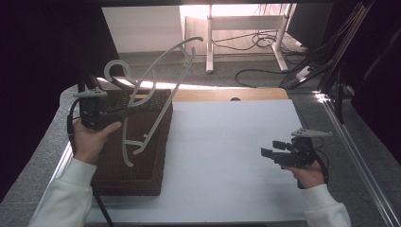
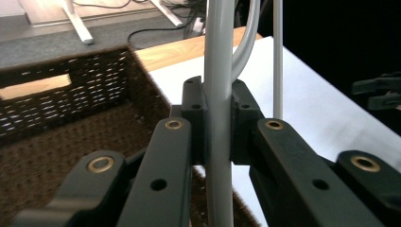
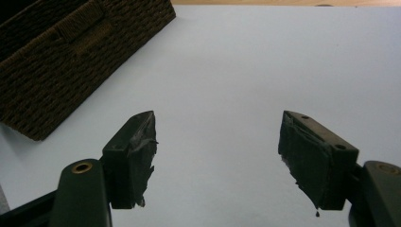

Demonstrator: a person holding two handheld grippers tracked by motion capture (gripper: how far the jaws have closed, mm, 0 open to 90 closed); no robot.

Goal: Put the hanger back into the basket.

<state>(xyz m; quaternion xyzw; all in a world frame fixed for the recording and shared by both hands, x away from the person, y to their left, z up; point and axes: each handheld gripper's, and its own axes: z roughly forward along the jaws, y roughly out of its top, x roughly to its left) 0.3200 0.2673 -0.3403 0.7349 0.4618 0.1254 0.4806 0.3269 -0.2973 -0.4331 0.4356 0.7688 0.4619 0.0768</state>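
One clothes hanger, pale grey plastic; one woven basket, dark brown; two hand-held grippers, one per hand. White worktop carries the basket at its left side; a strip of bare wood shows along the far edge; beyond it, floor with cables and the legs of another table.

Left hand-held gripper is closed tight on the hanger; in the left gripper view its pads press one grey bar from both sides, the bar running straight up between them. Hanger is held in the air above the far end of the basket, tilted, hook toward the left, the long arm rising up and away to the right; lower part hangs over the basket's open top, whether touching the basket I cannot tell.

Right hand-held gripper sits low over the right side of the worktop, well apart from hanger and basket; jaws stand wide with nothing between them, bare white surface beneath; basket corner shows at upper left in the right gripper view.
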